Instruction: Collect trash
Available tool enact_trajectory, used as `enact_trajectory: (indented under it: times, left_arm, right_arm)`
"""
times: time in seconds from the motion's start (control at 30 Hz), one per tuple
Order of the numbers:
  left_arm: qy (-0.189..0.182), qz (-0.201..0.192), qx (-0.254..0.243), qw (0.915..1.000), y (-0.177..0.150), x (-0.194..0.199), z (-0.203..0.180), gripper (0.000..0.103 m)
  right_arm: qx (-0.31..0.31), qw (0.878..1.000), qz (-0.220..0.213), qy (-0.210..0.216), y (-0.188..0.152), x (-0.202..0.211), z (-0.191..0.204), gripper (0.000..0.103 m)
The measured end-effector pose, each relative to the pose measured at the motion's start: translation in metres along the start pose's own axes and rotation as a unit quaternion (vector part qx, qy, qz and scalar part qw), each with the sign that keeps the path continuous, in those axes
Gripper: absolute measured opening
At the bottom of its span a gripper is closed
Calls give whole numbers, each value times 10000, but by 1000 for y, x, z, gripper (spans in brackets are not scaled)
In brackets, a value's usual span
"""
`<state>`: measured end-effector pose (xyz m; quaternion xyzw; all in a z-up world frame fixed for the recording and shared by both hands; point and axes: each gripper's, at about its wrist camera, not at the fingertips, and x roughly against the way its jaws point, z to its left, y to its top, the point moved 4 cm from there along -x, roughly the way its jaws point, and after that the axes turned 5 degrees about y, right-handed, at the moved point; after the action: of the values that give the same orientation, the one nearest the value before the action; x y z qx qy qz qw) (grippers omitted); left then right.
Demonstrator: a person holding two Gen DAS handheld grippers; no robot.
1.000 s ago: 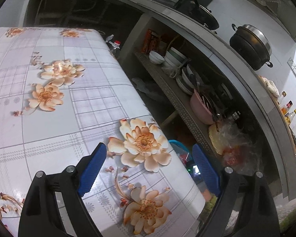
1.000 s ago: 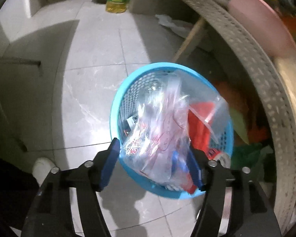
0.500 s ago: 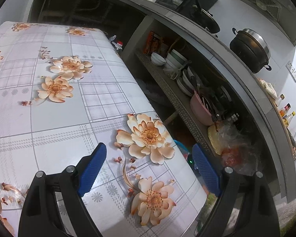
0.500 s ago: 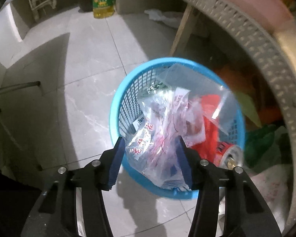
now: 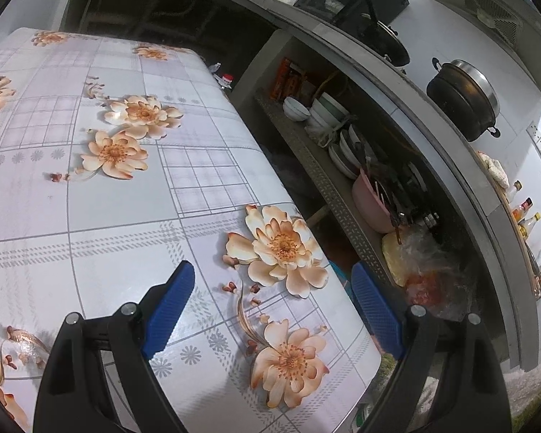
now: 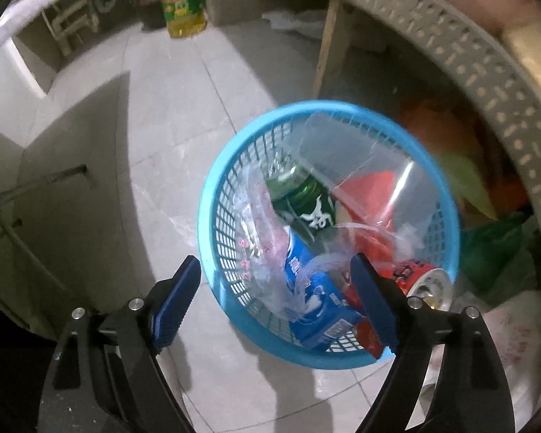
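Observation:
A blue mesh basket stands on the tiled floor in the right wrist view. It holds a crumpled clear plastic bag, a green can, a blue packet, a red can and red wrappers. My right gripper is open and empty just above the basket's near rim. My left gripper is open and empty above the flower-patterned table. A sliver of the basket shows past the table edge.
A low shelf with bowls, plates and a pink basin runs beside the table. A black pot sits on the counter. An oil bottle stands on the floor far behind the basket. A table leg stands beyond the basket.
The plastic bag left my right gripper and now lies in the basket. The right jaws opened wider and pulled back. The left gripper shifted slightly over the table.

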<state>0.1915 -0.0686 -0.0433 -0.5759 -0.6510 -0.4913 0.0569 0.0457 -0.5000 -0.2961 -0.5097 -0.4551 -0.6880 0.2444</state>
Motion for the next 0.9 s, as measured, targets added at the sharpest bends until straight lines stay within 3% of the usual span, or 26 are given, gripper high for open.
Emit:
enact_trajectory:
  times: [0.2, 0.37, 0.67, 0.8, 0.9]
  left_arm:
    - [52, -28, -39, 10000, -1, 3, -5, 86]
    - [480, -206, -466, 9975, -6, 15, -23, 89]
    - [947, -292, -914, 9909, -41, 37, -61, 97]
    - [1250, -440, -888, 9872, -58, 49, -73, 97]
    - [1700, -559, -859, 9801, -68, 59, -79, 97]
  right_arm:
    - [-511, 9961, -519, 502, 1, 48, 8, 80]
    - [-624, 9893, -1049, 798, -2, 116, 31, 80]
    - [-173, 9738, -2121, 804, -37, 245, 95, 95]
    - [12, 9636, -2544, 819, -58, 283, 119, 95]
    - [-36, 9586, -2649, 1047, -71, 307, 131, 95]
